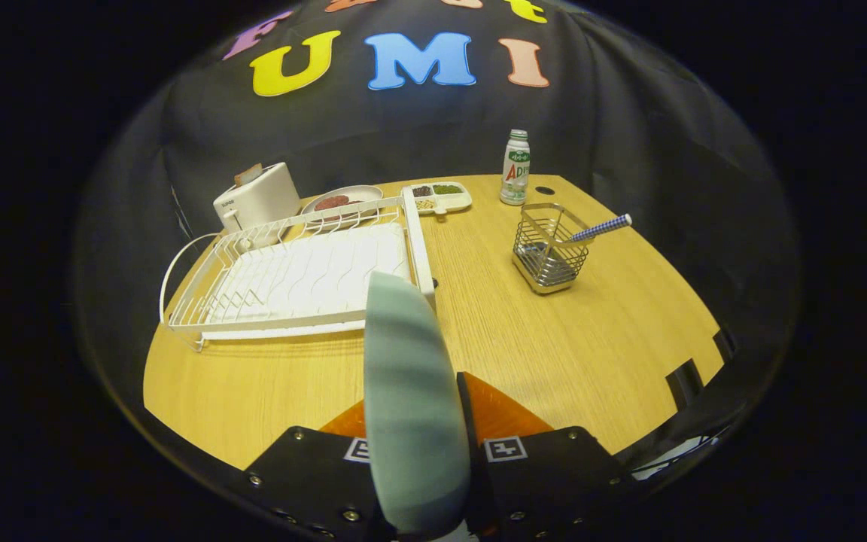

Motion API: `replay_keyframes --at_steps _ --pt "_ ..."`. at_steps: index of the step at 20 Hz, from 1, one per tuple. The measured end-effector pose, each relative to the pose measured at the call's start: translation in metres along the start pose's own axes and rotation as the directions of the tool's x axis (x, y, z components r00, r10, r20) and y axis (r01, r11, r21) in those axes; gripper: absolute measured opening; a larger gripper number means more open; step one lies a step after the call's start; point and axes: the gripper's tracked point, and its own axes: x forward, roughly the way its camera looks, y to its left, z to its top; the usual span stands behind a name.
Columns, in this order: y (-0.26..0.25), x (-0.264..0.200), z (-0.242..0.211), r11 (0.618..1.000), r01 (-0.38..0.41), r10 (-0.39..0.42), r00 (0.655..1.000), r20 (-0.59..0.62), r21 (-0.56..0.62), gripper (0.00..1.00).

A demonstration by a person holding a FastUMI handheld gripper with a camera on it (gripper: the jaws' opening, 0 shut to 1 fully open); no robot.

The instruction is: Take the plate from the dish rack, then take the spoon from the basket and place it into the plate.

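I have the plate (411, 406) clamped on edge between my fingers, both of them pressing on its rim, so it stands upright and I see it as a tall narrow sliver rising straight ahead of the gripper (433, 444). Its long axis runs away from me, top edge tipped toward the near corner of the dish rack (298, 278), which sits just beyond and to the left on the wooden table (569, 354), its slots now bare. I judge the edge-on hold comes from how a plate stands in such a rack; it will have to be laid flat on open table before anything can go into it. The spoon (600, 227) waits in the wire basket (548, 252), well apart to the right, its handle leaning up and out over the rim, pointing right and away from the rack, bowl end down inside. Behind stand a bottle (515, 167), a toaster (257, 197), a sectioned tray (439, 197) and a dish of food (339, 202).
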Motion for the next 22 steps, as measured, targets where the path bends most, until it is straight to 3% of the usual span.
replay_keyframes --at_steps 4,8,12,15,18,22 --pt "0.015 0.01 -0.009 0.989 -0.097 0.102 0.994 -0.039 0.111 0.34" --pt "0.041 0.019 -0.025 0.953 -0.203 0.227 0.97 -0.087 0.226 0.34" --pt "0.057 0.023 -0.037 0.918 -0.254 0.299 0.948 -0.109 0.304 0.34" --pt "0.056 0.027 -0.046 0.932 -0.229 0.275 0.952 -0.137 0.282 0.33" --pt "0.053 0.026 -0.048 0.946 -0.214 0.252 0.958 -0.138 0.242 0.45" --pt "0.051 0.026 -0.049 0.954 -0.199 0.233 0.962 -0.139 0.224 0.47"
